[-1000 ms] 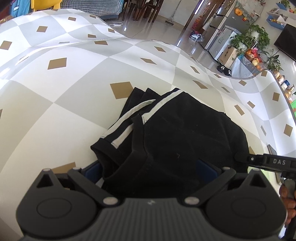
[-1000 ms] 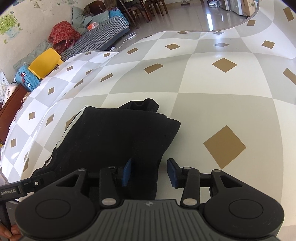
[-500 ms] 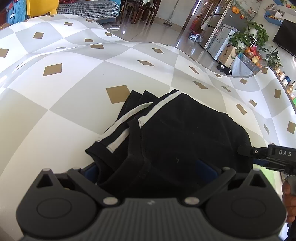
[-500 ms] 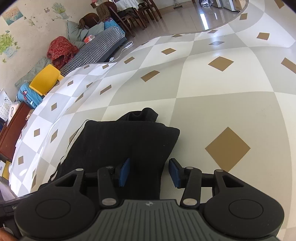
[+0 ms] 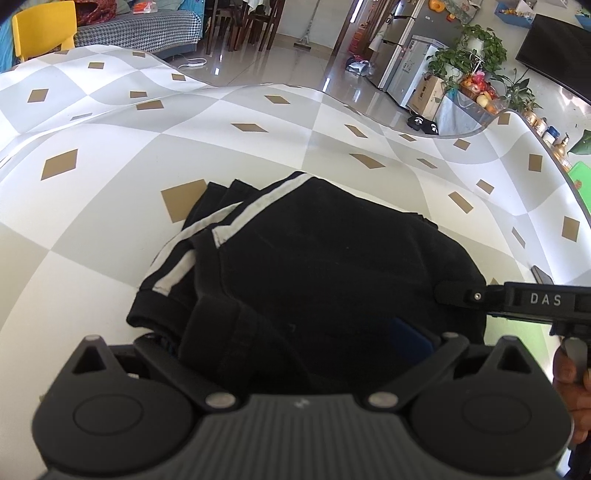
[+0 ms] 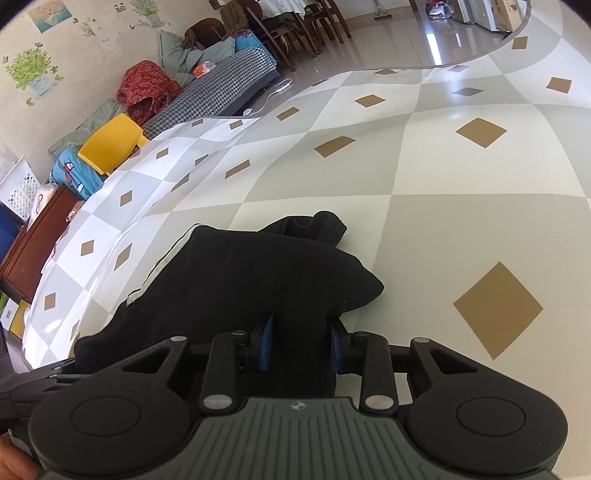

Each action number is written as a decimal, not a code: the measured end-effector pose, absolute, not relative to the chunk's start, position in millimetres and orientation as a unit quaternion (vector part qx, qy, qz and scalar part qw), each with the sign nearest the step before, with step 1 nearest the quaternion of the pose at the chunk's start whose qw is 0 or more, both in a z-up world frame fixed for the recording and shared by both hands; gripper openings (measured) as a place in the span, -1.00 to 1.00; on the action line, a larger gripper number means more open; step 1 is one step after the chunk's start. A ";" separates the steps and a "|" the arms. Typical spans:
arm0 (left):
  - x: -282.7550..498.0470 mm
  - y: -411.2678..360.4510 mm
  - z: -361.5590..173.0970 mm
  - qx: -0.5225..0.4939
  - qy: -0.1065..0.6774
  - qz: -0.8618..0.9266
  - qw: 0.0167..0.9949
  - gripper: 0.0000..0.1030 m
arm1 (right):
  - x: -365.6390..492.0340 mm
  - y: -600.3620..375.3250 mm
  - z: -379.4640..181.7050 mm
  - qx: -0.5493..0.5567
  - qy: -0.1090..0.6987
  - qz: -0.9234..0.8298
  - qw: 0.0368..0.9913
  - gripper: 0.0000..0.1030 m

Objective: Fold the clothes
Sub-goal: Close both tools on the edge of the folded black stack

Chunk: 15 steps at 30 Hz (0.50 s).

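While unobstructed: yellow chair (image 5: 42, 29) beyond tablecloth (image 5: 110, 221).

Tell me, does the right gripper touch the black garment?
Touching. The right wrist view shows the right gripper with both blue pads against the black garment.

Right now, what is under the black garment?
Under the garment only the checked tablecloth shows around its edges. Folded layers with white stripes stack at one side; anything beneath the middle is covered.
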State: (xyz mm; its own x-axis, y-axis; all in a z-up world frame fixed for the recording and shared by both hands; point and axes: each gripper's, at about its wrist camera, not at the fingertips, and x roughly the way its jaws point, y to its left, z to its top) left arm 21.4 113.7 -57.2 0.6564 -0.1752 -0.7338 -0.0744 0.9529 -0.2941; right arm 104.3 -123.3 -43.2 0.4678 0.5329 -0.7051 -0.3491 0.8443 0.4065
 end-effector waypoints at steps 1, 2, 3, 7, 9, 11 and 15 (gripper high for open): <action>22.0 112.3 -57.2 -0.151 0.413 -0.031 0.898 0.98 | 103.3 -121.0 -43.2 0.097 0.445 0.264 0.850 -0.46; 22.1 111.0 -57.1 -0.151 0.412 -0.031 0.898 0.98 | 102.2 -118.8 -43.0 0.090 0.444 0.266 0.851 -0.46; 22.0 110.3 -57.0 -0.150 0.412 -0.029 0.898 0.97 | 101.4 -116.9 -42.7 0.083 0.442 0.268 0.852 -0.46; 22.2 109.2 -56.0 -0.145 0.416 -0.027 0.897 0.95 | 103.0 -118.7 -43.2 0.090 0.434 0.253 0.860 -0.39; 21.7 109.6 -55.5 -0.146 0.417 -0.027 0.897 0.95 | 103.9 -119.9 -43.5 0.095 0.430 0.245 0.864 -0.33; 21.1 108.9 -55.2 -0.142 0.418 -0.026 0.897 0.92 | 104.6 -119.8 -43.0 0.091 0.426 0.242 0.867 -0.28; 20.0 102.3 -55.1 -0.112 0.420 -0.021 0.900 0.85 | 103.5 -117.9 -42.9 0.083 0.416 0.237 0.874 -0.22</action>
